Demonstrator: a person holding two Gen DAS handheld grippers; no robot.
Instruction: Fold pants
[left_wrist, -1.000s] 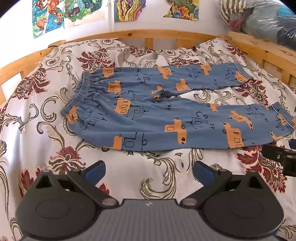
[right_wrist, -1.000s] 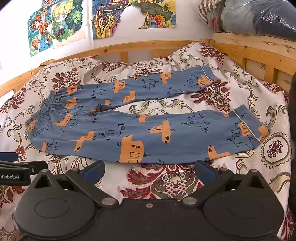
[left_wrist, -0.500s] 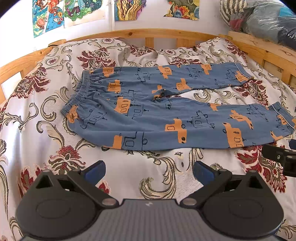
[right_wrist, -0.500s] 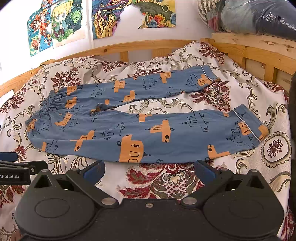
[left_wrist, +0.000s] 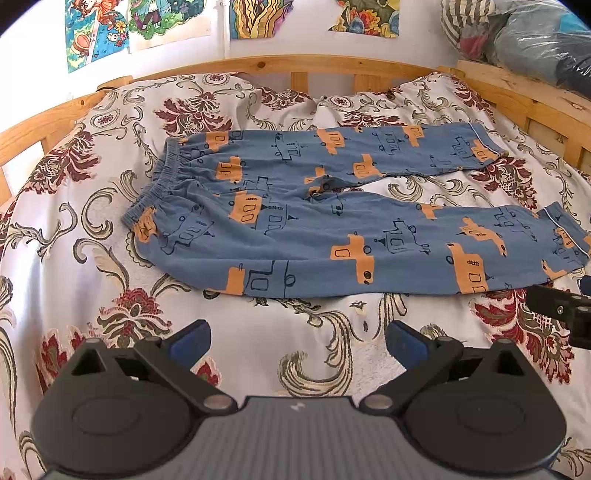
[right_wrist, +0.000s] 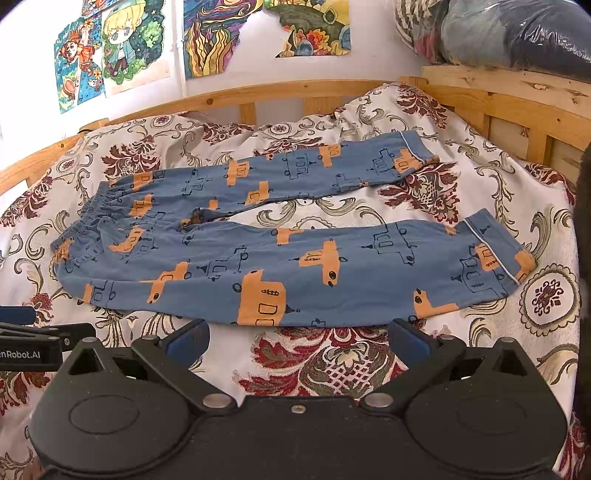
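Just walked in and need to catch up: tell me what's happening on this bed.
A person holds a hand-held gripper in each hand over a bed with a floral cover. Blue pants with orange prints lie spread flat, waistband to the left, legs parted to the right. The left hand-held gripper and right hand-held gripper are both open and hold nothing, just short of the near leg. No fold is made yet.

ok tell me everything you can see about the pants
The pants are blue, soft-looking fabric printed with orange and outlined vehicle shapes. They have a gathered elastic waistband at the left and white piping near each cuff. They lie flat and unfolded on the floral bedspread, with the legs spread in a narrow V toward the right. Only the bedspread touches them; both tongs are open and short of the near edge.
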